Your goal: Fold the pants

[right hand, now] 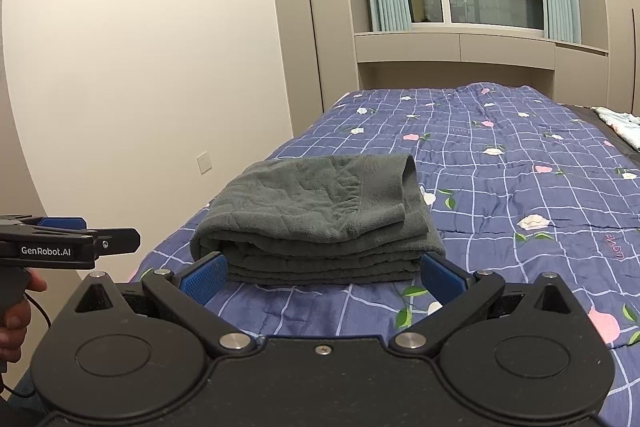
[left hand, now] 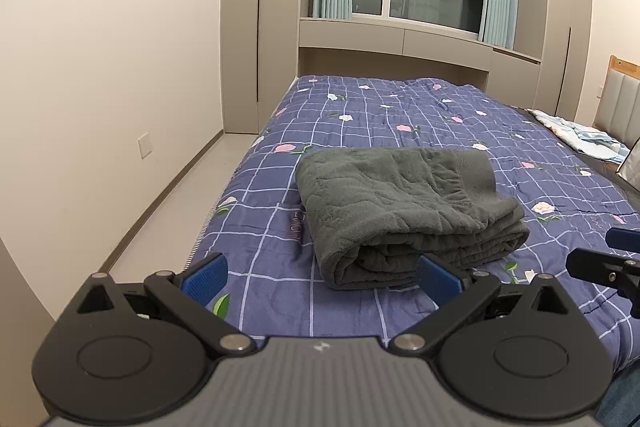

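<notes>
One hand (right hand: 16, 311) on the left gripper (right hand: 116, 239), right wrist view only.

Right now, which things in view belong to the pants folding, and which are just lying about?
Job:
- grey pants, folded in a stack on the quilt
- left claw, open
- right claw, open

Lying about:
- light crumpled bedding by the headboard
</notes>
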A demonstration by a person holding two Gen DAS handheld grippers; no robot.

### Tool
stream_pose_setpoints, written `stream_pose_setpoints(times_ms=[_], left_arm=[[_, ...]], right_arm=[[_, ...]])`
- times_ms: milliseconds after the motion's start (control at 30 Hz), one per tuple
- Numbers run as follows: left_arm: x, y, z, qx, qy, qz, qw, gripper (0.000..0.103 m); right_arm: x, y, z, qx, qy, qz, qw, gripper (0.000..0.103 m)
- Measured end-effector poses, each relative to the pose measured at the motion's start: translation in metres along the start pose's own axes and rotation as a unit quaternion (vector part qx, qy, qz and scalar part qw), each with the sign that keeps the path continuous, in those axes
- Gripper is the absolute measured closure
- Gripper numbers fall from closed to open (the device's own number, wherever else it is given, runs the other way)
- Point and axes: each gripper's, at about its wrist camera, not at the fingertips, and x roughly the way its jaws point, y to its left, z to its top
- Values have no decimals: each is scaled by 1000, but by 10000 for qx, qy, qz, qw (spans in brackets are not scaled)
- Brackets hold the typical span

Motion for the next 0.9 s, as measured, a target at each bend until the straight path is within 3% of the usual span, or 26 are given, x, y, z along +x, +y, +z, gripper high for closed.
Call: stream_pose_setpoints(times_ms=[900], left_arm=[[9, 0, -2, -75, 221, -92, 9997, 0]], right_arm=[[2, -2, -5, 58, 66, 27, 10000, 0]])
